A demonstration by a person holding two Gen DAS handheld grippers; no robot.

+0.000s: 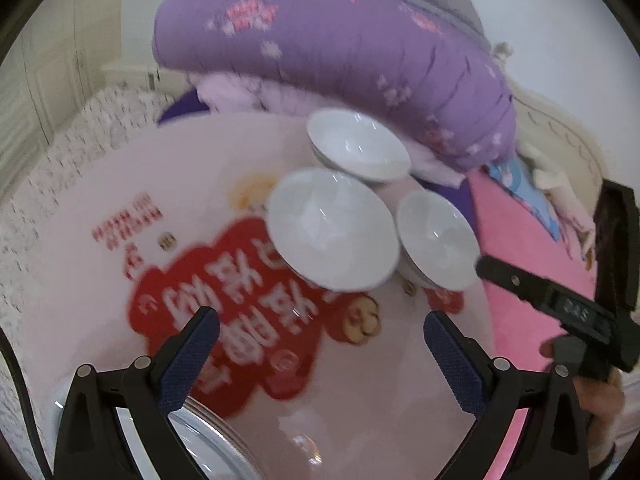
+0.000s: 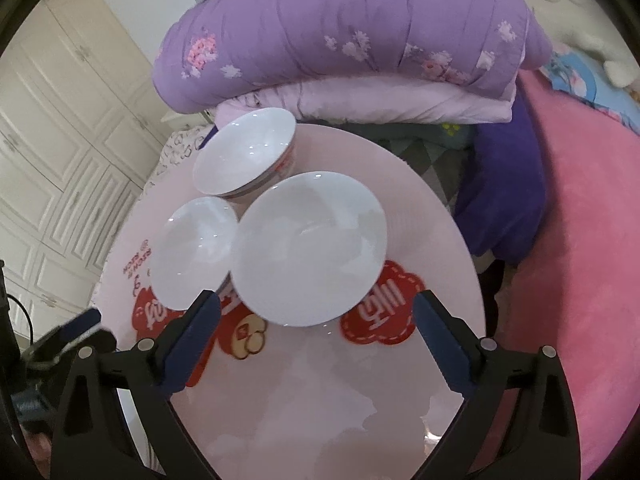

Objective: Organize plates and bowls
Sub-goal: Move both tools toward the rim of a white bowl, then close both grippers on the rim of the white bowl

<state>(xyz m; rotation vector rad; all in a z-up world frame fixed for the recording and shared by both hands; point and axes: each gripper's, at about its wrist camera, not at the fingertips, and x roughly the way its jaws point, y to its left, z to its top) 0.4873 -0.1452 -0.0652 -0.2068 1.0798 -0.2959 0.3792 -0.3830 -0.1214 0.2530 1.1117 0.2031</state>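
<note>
Three white bowls stand close together on the round pink table (image 1: pixel 120 216): a far bowl (image 1: pixel 358 144), a middle bowl (image 1: pixel 332 228) and a right bowl (image 1: pixel 436 236). My left gripper (image 1: pixel 320 322) is open and empty, hovering short of the middle bowl. Under its left finger lies the rim of a stack of plates (image 1: pixel 212 436). A black finger (image 1: pixel 520 284) of the other gripper reaches in beside the right bowl. In the right wrist view my right gripper (image 2: pixel 316 300) is open, with the nearest bowl (image 2: pixel 308 248) just beyond its tips. A smaller bowl (image 2: pixel 192 248) and a red-banded bowl (image 2: pixel 246 152) sit behind.
A folded purple floral quilt (image 2: pixel 340 32) is piled right behind the bowls. A pink blanket (image 2: pixel 580 240) and a dark purple cloth (image 2: pixel 504 184) lie to the right of the table (image 2: pixel 424 208). White wardrobe doors (image 2: pixel 60 140) stand at the left. A hand (image 1: pixel 604 400) holds the right gripper.
</note>
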